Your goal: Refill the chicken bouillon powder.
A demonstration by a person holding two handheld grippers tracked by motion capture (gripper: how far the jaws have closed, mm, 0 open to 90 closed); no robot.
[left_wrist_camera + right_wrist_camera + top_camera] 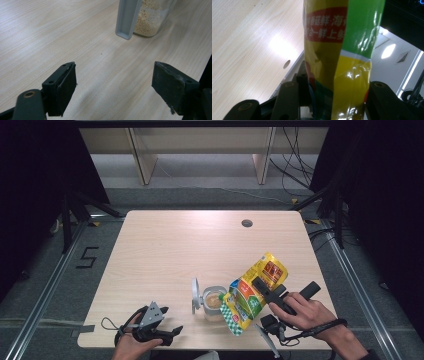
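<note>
The yellow pouch (pixel 252 292), clamped in the right gripper (pixel 261 287) at lower right of frame, should stay tilted over the jar (pixel 214 303) mouth, while the left gripper (pixel 172 332) idles open at lower left.

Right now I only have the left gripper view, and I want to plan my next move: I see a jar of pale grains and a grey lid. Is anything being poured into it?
Observer: A yellow and green pouch is tilted with its lower end at the jar, whose grey lid stands open at its left.
Operator: Who holds the pouch?
Observer: The right gripper is shut on it, jaws pressing both sides.
Operator: Where is my left gripper on the table?
Observer: The left gripper rests open near the table's front edge, left of the jar and apart from it.
</note>
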